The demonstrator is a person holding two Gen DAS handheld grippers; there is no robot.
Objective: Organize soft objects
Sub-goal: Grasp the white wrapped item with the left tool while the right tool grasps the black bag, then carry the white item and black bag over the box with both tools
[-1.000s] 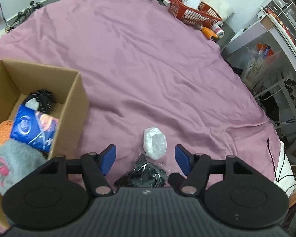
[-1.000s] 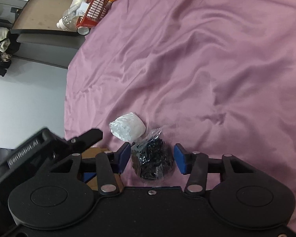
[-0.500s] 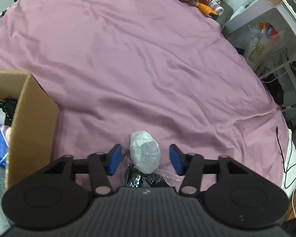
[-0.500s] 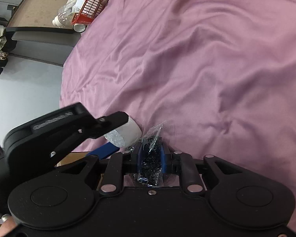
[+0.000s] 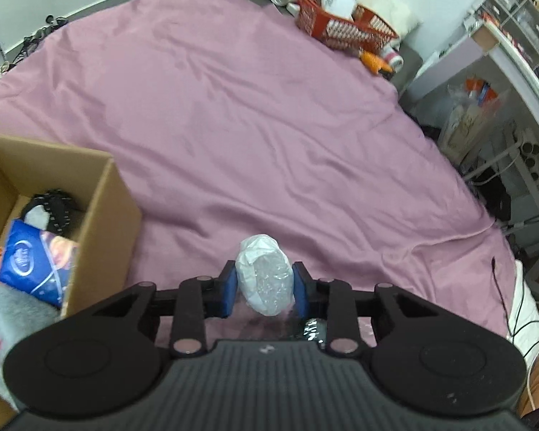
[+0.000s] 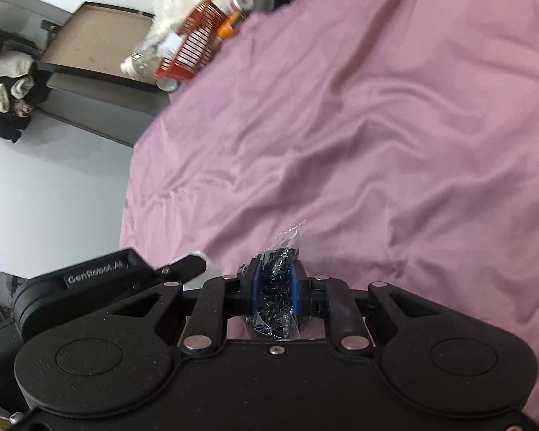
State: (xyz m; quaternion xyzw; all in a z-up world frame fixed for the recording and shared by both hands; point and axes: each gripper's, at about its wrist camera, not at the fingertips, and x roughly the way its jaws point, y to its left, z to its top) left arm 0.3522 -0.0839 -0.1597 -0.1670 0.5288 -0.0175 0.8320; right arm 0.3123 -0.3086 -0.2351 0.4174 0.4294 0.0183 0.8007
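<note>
**Both bundles gripped: carry to the box without squeezing harder**

Left gripper [image 5: 264,289] clamped on the white wrapped bundle [image 5: 264,274], jaws having just been closing, blue pads pressed against both of its sides. Right gripper [image 6: 273,289] clenched tight on the black item in clear plastic [image 6: 275,287], loose wrapper sticking out ahead of the pads. Purple bedsheet [image 5: 251,118] spread ahead of and beneath both tools. Cardboard box [image 5: 104,215] just to the left of the left gripper, already holding a blue packet [image 5: 36,265], something grey and fuzzy, and a dark item.

Likely step in hand: lift and carry. Best done by keeping pressure steady, since both bundles look compressible and prone to slipping. Raise clear of the sheet, then above the box wall before swinging left. Release only once over the opening. One gripper at a time, to avoid collision at the box.
</note>
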